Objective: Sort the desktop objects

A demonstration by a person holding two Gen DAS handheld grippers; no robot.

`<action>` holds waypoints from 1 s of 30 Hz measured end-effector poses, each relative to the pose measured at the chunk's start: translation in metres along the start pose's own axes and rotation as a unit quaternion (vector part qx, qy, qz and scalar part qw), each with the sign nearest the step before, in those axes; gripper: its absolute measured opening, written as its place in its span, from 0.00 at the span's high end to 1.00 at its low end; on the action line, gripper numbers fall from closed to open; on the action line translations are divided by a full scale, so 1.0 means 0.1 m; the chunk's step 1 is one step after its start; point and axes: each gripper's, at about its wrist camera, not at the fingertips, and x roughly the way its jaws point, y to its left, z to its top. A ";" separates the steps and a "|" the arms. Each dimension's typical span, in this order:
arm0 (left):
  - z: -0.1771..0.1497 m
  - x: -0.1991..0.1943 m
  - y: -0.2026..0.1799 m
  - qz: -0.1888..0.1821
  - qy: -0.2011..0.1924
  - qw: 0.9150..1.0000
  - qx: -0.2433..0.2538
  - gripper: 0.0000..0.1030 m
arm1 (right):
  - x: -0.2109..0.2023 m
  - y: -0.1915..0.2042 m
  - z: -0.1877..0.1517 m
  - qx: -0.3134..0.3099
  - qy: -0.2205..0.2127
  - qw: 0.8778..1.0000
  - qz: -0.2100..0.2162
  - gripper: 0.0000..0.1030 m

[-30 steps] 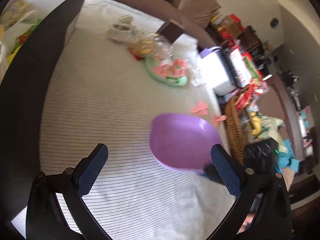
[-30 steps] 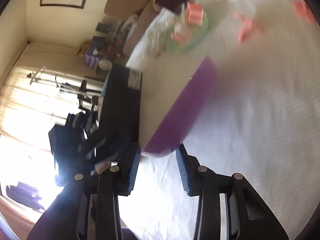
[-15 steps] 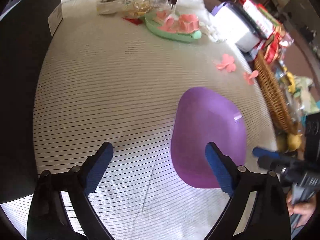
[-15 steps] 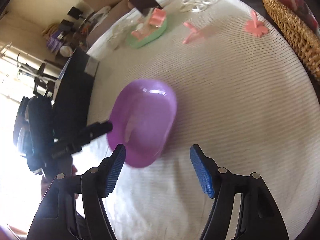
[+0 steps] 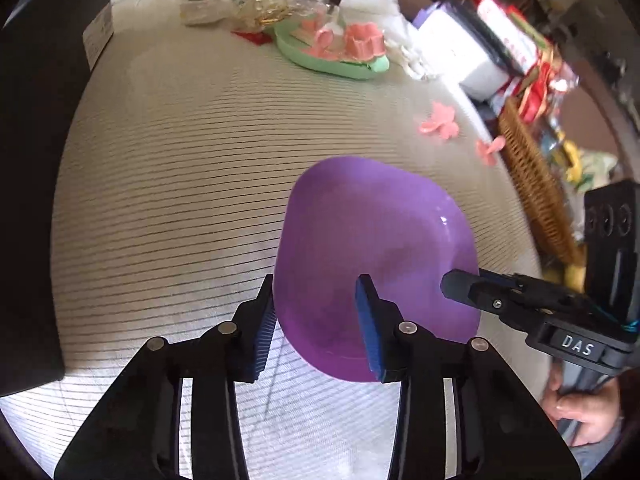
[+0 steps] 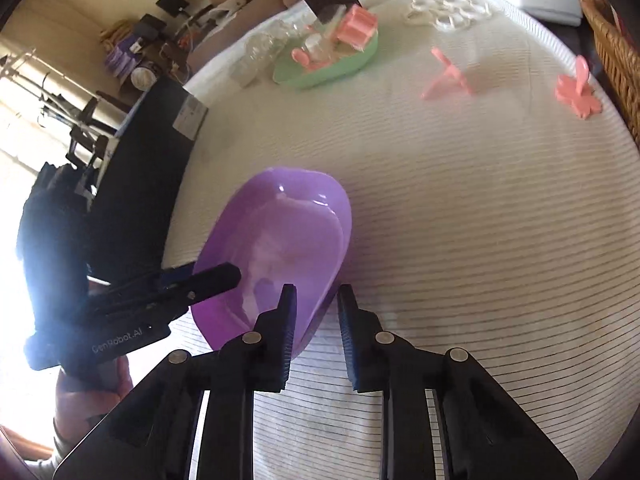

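A purple plastic bowl (image 5: 372, 248) rests on the striped tablecloth, also in the right wrist view (image 6: 288, 240). My left gripper (image 5: 318, 320) is shut on its near left rim, one finger inside and one outside. My right gripper (image 6: 316, 320) is shut on the opposite rim; its fingers (image 5: 464, 284) show at the bowl's right side. A green tray (image 5: 332, 60) holding pink cutters sits at the far side, also in the right wrist view (image 6: 332, 68). Two pink flower pieces (image 6: 444, 76) (image 6: 578, 92) lie loose on the cloth.
A wicker basket (image 5: 536, 192) full of items stands at the table's right edge. A black panel (image 5: 36, 152) stands along the left edge. White ring moulds (image 6: 448, 12), clear wrappers (image 5: 276, 0) and a white box (image 5: 456, 52) lie at the far side.
Both grippers have closed from wide open onto the purple bowl's rim, one on each side. Earlier the right gripper carried the bowl and set it down on the cloth.
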 end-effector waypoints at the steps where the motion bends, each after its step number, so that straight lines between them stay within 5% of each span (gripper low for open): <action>1: 0.02 -0.08 0.01 -0.006 -0.006 1.000 -0.002 0.66 | -0.03 0.05 0.04 -0.005 -0.005 1.000 0.002 0.79; 8: 0.27 -1.05 0.09 -0.008 -0.090 0.996 -0.004 0.66 | -0.34 0.94 0.57 -0.115 -0.044 0.992 0.005 0.79; 17: 1.09 -2.23 0.86 0.068 -0.124 0.990 0.000 0.64 | -0.02 2.56 1.50 -0.219 -0.058 0.972 0.068 0.79; 22: 1.42 -2.09 1.70 0.070 -0.073 0.994 -0.039 0.64 | 0.70 3.03 1.80 -0.222 -0.021 0.973 0.057 0.79; 28: 1.59 -1.47 2.39 0.084 -0.004 0.994 -0.073 0.64 | 1.63 3.16 1.90 -0.241 0.046 0.969 -0.025 0.77; 30: 1.63 -1.36 2.45 0.078 0.006 0.994 -0.074 0.66 | 1.81 3.18 1.90 -0.259 0.063 0.961 -0.072 0.68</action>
